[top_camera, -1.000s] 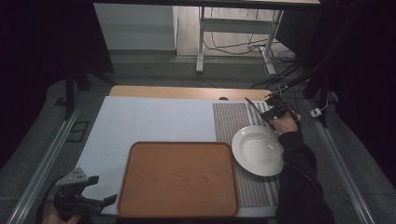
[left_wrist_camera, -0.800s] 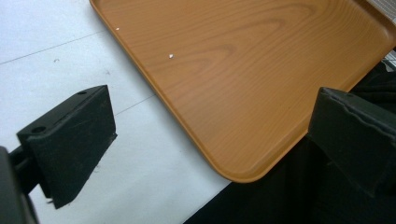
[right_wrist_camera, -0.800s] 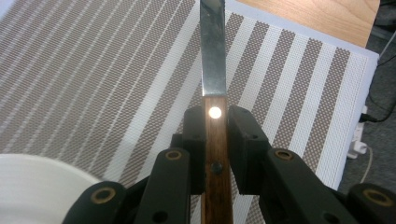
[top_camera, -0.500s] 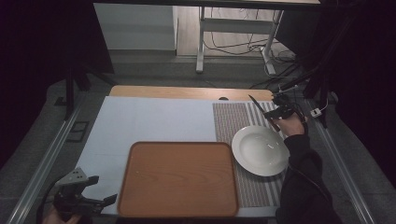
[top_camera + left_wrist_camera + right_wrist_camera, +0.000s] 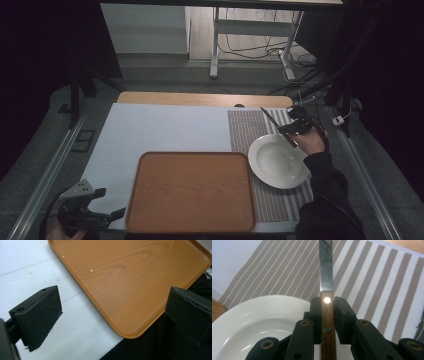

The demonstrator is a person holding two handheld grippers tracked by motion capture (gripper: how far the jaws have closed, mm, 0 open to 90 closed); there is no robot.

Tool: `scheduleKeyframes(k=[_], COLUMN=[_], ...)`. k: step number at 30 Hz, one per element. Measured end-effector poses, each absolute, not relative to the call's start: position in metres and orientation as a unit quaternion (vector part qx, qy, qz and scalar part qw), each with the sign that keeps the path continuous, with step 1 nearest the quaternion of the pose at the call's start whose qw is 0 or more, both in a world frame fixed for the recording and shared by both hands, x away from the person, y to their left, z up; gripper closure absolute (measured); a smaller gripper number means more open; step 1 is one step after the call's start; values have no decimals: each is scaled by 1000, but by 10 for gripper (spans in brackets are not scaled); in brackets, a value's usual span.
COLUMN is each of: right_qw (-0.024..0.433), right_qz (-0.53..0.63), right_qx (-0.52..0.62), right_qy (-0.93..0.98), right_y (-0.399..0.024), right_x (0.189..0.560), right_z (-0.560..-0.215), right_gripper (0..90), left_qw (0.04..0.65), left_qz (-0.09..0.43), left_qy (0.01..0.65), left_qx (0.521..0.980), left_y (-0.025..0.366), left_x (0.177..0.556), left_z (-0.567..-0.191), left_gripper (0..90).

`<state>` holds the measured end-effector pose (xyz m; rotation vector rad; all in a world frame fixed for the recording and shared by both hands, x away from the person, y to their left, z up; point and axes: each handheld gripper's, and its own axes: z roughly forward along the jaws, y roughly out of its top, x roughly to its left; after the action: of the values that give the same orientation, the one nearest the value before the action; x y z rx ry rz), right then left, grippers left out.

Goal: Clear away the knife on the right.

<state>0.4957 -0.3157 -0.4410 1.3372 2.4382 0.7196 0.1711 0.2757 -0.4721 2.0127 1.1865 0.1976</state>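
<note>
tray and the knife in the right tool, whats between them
In the high view, the white plate on the striped placemat lies between the tray and the knife.

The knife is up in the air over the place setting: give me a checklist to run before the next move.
1. Right gripper clamped on the knife by its wooden handle: ok.
2. Knife straight between the jaws, blade pointing away: ok.
3. Bare striped placemat beside the plate for setting it down: ok.
4. Plate empty: ok.
5. Left gripper open, at the near left corner beside the tray: ok.
6. Blade height above the placemat: cannot tell.
</note>
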Motion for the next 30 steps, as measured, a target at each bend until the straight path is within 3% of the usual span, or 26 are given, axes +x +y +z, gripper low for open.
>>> scheduleKeyframes(k=[30], right_qw=[112], right_qz=[261], right_qx=[401], right_qy=[871], right_y=[-270], right_x=[424], right_z=[-442], right_gripper=[772], left_qw=[387], left_qz=[79], left_qy=[466], left_qx=[792], left_y=[275], left_x=[171], left_z=[-472], left_gripper=[9])
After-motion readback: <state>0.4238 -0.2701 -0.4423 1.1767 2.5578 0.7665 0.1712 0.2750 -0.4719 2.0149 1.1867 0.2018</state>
